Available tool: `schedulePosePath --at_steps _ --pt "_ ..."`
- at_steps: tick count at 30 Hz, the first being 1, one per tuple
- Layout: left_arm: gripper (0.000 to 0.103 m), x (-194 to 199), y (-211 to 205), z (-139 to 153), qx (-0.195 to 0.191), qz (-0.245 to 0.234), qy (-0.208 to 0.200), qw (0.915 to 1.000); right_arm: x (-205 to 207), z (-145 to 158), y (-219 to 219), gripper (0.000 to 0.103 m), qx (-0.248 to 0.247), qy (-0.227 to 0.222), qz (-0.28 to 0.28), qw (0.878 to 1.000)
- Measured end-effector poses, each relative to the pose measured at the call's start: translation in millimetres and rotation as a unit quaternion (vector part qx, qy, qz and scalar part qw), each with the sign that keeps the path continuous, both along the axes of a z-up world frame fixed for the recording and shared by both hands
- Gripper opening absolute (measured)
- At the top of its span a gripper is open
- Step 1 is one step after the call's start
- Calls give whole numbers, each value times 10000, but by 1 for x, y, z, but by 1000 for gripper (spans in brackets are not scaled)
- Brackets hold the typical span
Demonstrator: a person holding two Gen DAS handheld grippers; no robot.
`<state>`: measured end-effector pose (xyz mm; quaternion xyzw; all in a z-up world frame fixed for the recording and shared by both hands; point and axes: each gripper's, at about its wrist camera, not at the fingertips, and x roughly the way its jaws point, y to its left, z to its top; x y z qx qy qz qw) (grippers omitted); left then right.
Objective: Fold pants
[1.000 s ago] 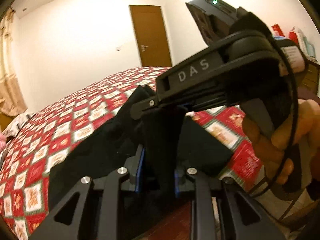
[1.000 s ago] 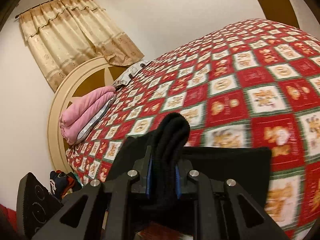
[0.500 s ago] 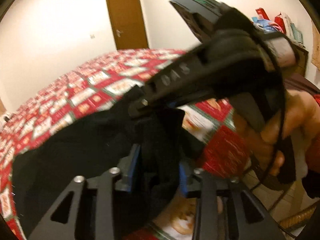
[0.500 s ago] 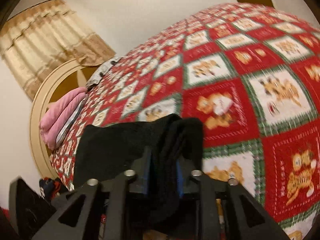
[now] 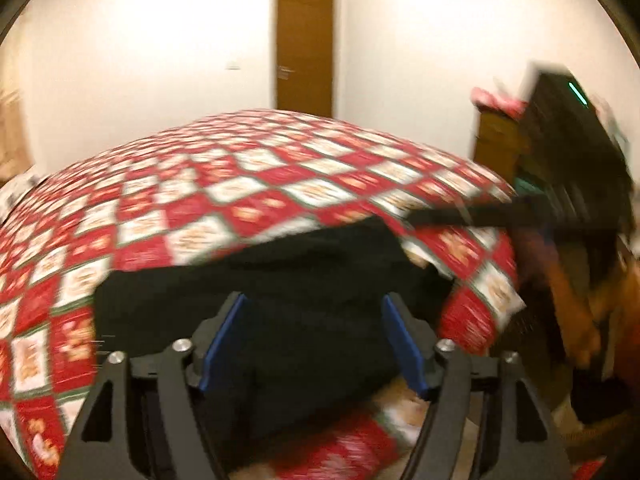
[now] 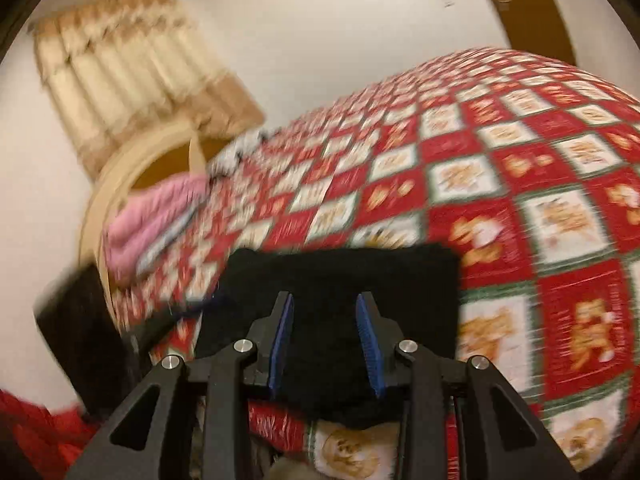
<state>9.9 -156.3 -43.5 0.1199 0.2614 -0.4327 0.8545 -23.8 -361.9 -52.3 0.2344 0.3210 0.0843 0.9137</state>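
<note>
The black pants (image 5: 280, 288) lie folded in a flat block at the near edge of the bed; they also show in the right wrist view (image 6: 352, 284). My left gripper (image 5: 310, 312) is open, its blue pads wide apart over the pants, holding nothing. My right gripper (image 6: 325, 308) is open too, just above the near edge of the folded pants. The right gripper's black body (image 5: 560, 200) and the hand that holds it show blurred at the right of the left wrist view.
The bed has a red and white checked quilt (image 5: 240, 184). A folded pink blanket (image 6: 148, 220) lies by the round headboard (image 6: 120, 176). A brown door (image 5: 305, 50) is in the far wall. A wooden cabinet (image 5: 496, 140) stands to the right.
Both grippers have let go of the black pants and opened. The pants now lie flat on the quilt. The right gripper has swung away to the right in the left wrist view.
</note>
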Motion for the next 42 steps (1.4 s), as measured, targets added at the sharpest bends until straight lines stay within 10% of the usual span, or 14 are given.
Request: schedulePosePath --at_steps 8,15,22,29,42 --pt "77 44 39 -60 399 953 610 9928 -12 -58 -5 33 404 663 93 9969" --pt "77 29 46 -41 275 864 404 9951 -5 -3 17 35 -353 218 -61 9991" --pt "89 47 55 -56 343 1286 636 9891 89 12 90 35 -693 -103 747 9947" --pt "92 46 54 -58 377 1424 618 9872 204 -43 143 45 -1217 861 1366 9793" --pt "94 54 54 -56 447 1451 788 9853 149 5 76 53 381 -37 443 9983"
